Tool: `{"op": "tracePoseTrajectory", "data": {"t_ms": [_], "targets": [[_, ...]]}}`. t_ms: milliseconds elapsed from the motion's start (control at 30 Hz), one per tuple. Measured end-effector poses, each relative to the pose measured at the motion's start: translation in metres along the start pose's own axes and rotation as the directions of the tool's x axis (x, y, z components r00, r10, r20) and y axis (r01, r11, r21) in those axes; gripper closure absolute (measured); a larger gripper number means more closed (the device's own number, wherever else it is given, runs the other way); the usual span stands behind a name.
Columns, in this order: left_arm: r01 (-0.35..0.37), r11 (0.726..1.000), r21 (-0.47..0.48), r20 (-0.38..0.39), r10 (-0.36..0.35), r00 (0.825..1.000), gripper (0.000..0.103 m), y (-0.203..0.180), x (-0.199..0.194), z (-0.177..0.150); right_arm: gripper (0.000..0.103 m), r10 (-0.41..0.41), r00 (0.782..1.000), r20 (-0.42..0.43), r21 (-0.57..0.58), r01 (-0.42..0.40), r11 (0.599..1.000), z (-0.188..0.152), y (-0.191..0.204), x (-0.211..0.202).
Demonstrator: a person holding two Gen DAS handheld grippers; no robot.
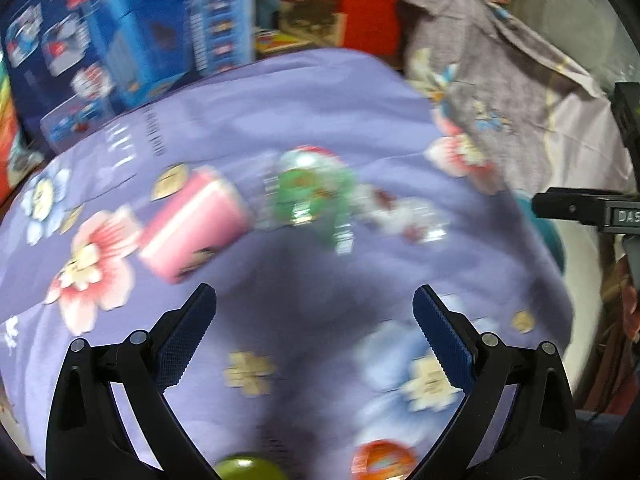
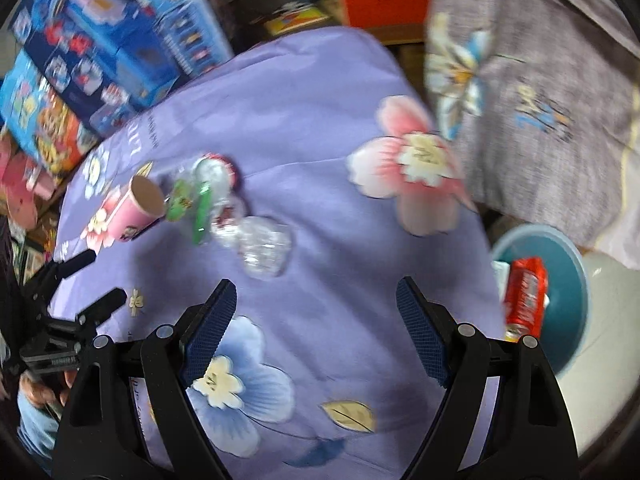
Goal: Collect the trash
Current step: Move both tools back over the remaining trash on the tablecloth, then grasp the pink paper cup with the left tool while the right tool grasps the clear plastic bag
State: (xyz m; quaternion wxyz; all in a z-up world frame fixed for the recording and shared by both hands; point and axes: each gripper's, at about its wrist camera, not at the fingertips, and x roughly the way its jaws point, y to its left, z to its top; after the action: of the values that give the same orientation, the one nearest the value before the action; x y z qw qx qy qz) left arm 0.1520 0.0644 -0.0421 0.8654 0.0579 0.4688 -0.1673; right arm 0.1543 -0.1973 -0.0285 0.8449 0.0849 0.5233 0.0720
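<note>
Now both grippers, left gripper (image 1: 314, 330) and right gripper (image 2: 316, 322), gape wide and hold nothing. The pink paper cup (image 2: 134, 208) lies near the far left edge of the purple flowered cloth (image 2: 320, 120). A clumsy bump could roll it off.

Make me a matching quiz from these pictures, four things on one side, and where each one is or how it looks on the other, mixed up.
Things:
1. paper cup
2. red can
3. green wrapper
4. right gripper

Descriptions:
A. inside the teal bin
B. open, holding nothing
C. pink, lying on its side
D. on the bedsheet between the cup and clear plastic

Pairs: 1-C, 2-A, 3-D, 4-B
</note>
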Motion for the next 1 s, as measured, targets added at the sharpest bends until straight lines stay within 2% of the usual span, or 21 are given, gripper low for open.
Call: {"op": "tracePoseTrajectory", "data": {"t_ms": [167, 300, 367, 533, 700, 833, 1000], "targets": [[-0.037, 0.999, -0.029, -0.027, 0.036, 0.999, 0.004, 0.053, 0.008, -0.006, 0.024, 0.022, 0.998, -0.065, -0.106, -0.029, 0.994, 0.020, 0.049, 0.035], [-0.043, 0.998, -0.050, -0.033, 0.041, 0.999, 0.004, 0.080, 0.017, -0.002, 0.024, 0.022, 0.993, -0.112, -0.169, -0.041, 0.985, 0.036, 0.078, 0.066], [-0.044, 0.998, -0.044, -0.033, 0.043, 0.999, 0.004, 0.085, 0.022, 0.001, 0.024, -0.004, 0.993, -0.116, -0.192, -0.018, 0.981, 0.042, 0.085, 0.080], [-0.017, 1.000, -0.001, -0.036, 0.017, 0.999, 0.004, 0.094, 0.041, 0.018, 0.024, -0.026, 0.987, -0.160, -0.189, -0.005, 0.982, 0.050, 0.082, 0.106], [0.013, 0.998, 0.056, -0.070, -0.009, 0.998, 0.004, 0.092, 0.068, 0.036, 0.024, -0.012, 0.981, -0.191, -0.182, -0.023, 0.983, 0.053, 0.078, 0.125], [0.024, 0.999, 0.048, -0.090, -0.020, 0.996, 0.006, 0.093, 0.083, 0.039, 0.024, -0.011, 0.980, -0.201, -0.184, -0.027, 0.983, 0.054, 0.076, 0.135], [0.043, 0.996, 0.084, -0.094, -0.035, 0.995, 0.038, 0.084, 0.081, 0.033, 0.025, 0.005, 0.980, -0.199, -0.187, -0.043, 0.981, 0.050, 0.074, 0.145]]}}
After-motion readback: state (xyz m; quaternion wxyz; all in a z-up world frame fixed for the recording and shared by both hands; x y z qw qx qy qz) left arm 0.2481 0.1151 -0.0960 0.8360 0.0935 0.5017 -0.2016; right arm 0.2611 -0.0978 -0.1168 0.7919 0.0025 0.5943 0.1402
